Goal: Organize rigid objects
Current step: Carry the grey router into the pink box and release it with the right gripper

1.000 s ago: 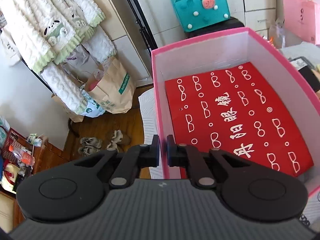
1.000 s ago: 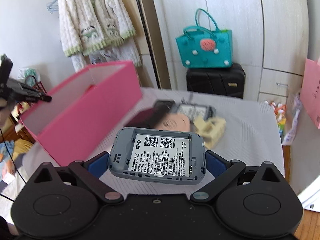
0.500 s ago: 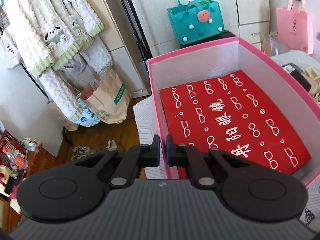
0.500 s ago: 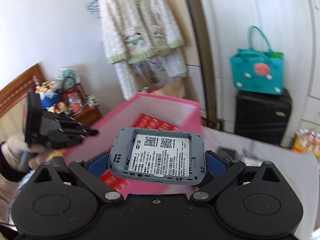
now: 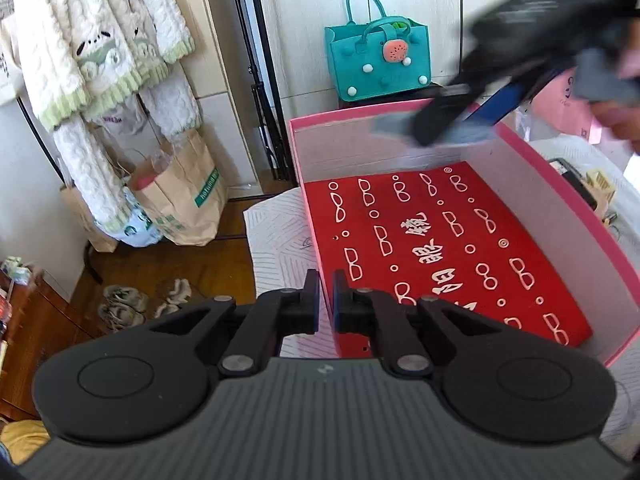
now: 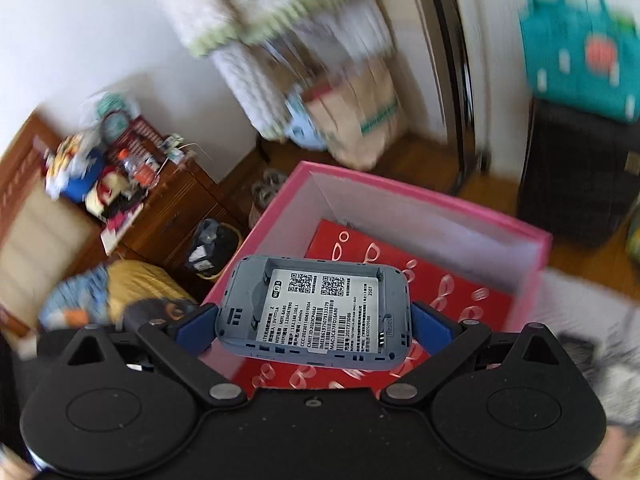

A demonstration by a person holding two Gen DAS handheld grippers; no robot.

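Note:
A pink box [image 5: 568, 184] with white inner walls and a red patterned sheet [image 5: 440, 248] on its floor stands on the table. My left gripper [image 5: 326, 300] is shut on the box's near left wall. My right gripper [image 6: 314, 320] is shut on a grey pocket wifi router [image 6: 316, 312], label side up, and holds it above the pink box [image 6: 440, 204]. In the left wrist view the right gripper [image 5: 452, 120] shows blurred over the box's far wall.
A white patterned cloth [image 5: 280, 240] covers the table. More small objects [image 5: 592, 188] lie right of the box. A teal bag [image 5: 378, 60] on a black case, paper bags [image 5: 180, 200], hanging sweaters and a wooden cabinet [image 6: 160, 208] surround the table.
My right gripper has swung left with the router, from over the table to above the pink box. The left gripper stays shut on the box wall.

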